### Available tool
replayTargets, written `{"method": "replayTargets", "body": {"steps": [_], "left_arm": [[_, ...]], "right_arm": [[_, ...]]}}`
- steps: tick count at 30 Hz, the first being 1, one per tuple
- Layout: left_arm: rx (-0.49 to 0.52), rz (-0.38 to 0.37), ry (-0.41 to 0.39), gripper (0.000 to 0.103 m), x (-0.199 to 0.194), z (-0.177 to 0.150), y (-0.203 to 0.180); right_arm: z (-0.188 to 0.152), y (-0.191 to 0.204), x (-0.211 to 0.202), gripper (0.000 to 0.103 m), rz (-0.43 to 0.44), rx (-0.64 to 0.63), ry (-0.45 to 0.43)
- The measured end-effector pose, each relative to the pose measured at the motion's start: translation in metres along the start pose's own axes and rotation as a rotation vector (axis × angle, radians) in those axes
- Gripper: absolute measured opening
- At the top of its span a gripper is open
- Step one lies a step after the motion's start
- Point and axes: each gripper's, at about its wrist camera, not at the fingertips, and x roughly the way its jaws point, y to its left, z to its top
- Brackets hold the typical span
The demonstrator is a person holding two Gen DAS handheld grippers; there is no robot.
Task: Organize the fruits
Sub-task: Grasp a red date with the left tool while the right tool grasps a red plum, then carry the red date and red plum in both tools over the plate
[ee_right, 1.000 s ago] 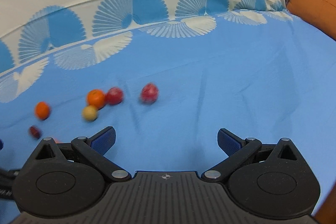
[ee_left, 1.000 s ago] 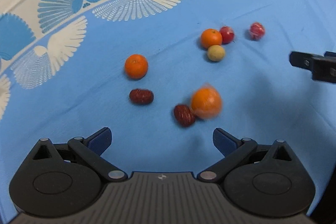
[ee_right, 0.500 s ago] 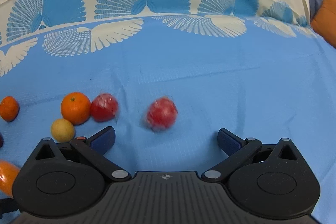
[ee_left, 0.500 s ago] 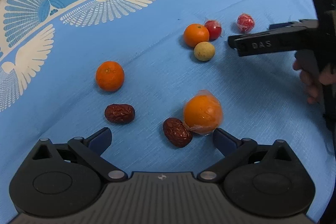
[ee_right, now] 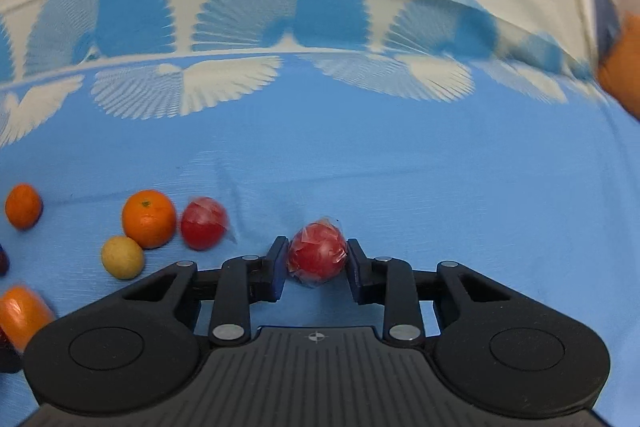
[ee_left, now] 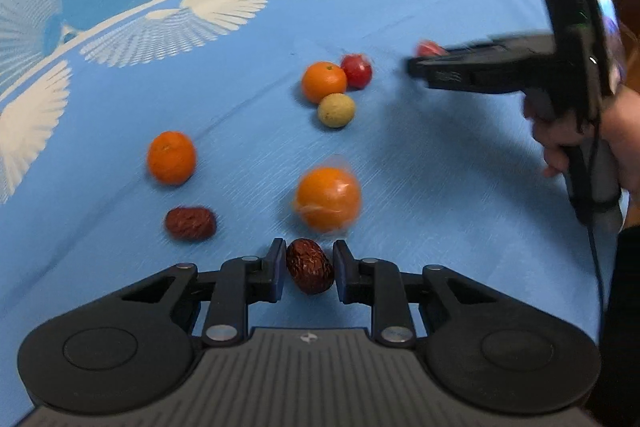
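We have the left gripper (ee_left: 309, 269) drawn narrow about a red date (ee_left: 310, 271), which lies on the blue cloth (ee_left: 420, 163) between the pads with its long axis tilted from about eleven to five o'clock, so it sits skew to the closing line; the left pad touches it, the right pad looks just beside it. Our right gripper (ee_right: 317, 259) has closed on a wrapped red fruit (ee_right: 317, 254), both pads against its sides, the fruit resting on the cloth. From the date, a wrapped orange (ee_left: 327, 198) sits just beyond at twelve o'clock, a second date (ee_left: 190, 223) near at ten, so lifting straight up is the clear way out. Beside the red fruit, the second red fruit (ee_right: 204, 223) lies near at nine to ten o'clock; from twelve round to three the cloth is open.
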Motion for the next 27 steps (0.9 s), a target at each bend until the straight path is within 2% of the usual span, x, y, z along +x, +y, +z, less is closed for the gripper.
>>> {"method": "replayTargets", "body": {"steps": [3,7,11,14,20,27], "left_arm": [[-0.047,0.015,0.007,0.027,-0.021,-0.009,0.001],[-0.099,0.069,0.02,0.027,-0.057,-0.028,-0.004],[-0.197,0.114,0.03,0.027,-0.104,-0.045,-0.008],[-0.245,0.141,0.025,0.027,-0.14,-0.056,-0.011],[-0.27,0.227,-0.029,0.027,-0.217,-0.078,-0.026],[-0.308,0.283,-0.088,0.027,-0.286,-0.118,-0.038]], "right_arm": [[-0.007,-0.008,-0.024,0.032,-0.021,0.053,0.006],[-0.018,-0.009,-0.064,0.032,-0.004,0.102,0.015],[-0.02,-0.001,-0.11,0.032,0.037,0.117,-0.014],[-0.018,0.009,-0.15,0.032,0.089,0.108,-0.043],[-0.02,0.037,-0.237,0.032,0.218,0.061,-0.109],[-0.044,0.082,-0.327,0.032,0.384,-0.03,-0.128]]}}
